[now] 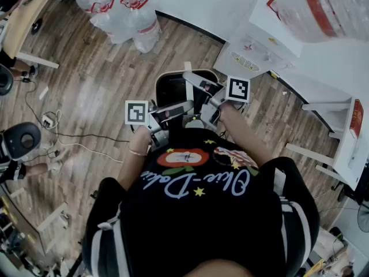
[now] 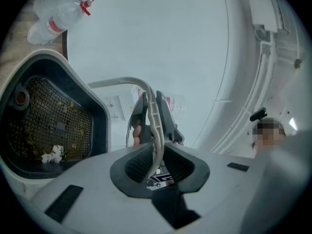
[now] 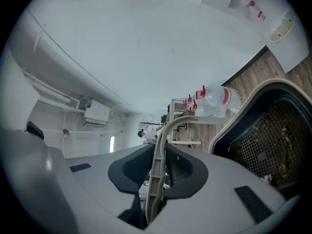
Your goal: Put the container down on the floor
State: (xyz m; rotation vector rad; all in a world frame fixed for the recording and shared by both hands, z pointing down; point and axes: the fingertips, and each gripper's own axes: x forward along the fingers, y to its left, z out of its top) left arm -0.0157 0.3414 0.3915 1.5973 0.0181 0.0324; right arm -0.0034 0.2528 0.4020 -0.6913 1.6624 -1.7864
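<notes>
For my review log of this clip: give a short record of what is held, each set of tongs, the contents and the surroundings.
held item: container, carried by its handle in front of the person
left tongs: shut on the handle
right tongs: shut on the handle
contents: mesh basket with scraps in it
floor: wood; container not yet set down on it
nearby: water bottles by the wall
</notes>
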